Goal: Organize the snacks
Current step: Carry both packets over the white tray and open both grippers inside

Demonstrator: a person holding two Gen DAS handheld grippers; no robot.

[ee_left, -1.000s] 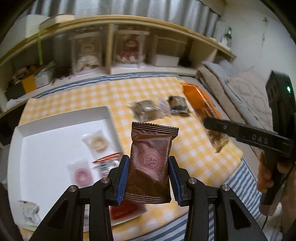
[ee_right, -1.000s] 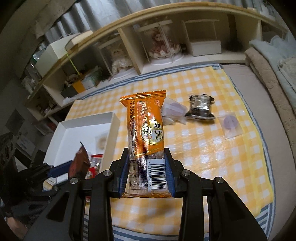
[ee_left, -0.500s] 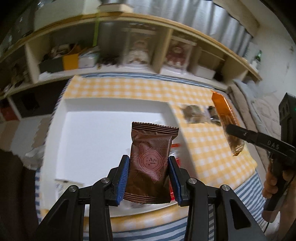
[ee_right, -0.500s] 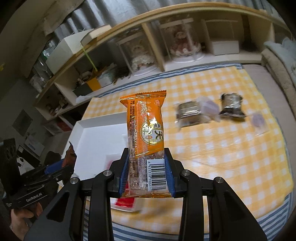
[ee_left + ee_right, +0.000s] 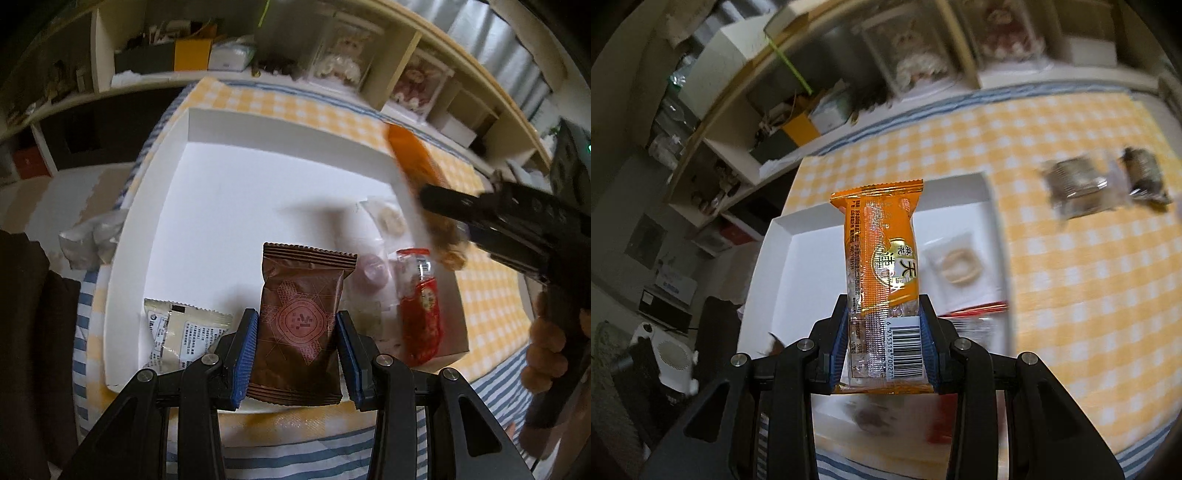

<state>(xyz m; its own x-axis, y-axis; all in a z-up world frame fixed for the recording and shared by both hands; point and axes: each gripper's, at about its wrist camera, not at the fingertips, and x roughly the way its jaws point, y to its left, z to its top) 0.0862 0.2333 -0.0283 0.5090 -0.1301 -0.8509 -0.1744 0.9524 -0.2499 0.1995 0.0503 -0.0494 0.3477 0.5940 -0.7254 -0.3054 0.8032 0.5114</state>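
My left gripper is shut on a brown snack packet, held upright over the near part of the white tray. My right gripper is shut on a long orange snack pack, held upright above the same white tray. Seen from the left wrist view, the orange pack and the right gripper's black body come in over the tray's right side. Inside the tray lie a red packet, a clear ring-snack packet, a pink one and a cream packet.
Two dark wrapped snacks lie on the yellow checked cloth right of the tray. A wooden shelf unit with dolls and boxes runs along the back. Crumpled white plastic sits off the tray's left edge.
Both grippers have swept left with their packets, from over the checked cloth to above the white tray. The left wrist has rolled. Grips are unchanged.
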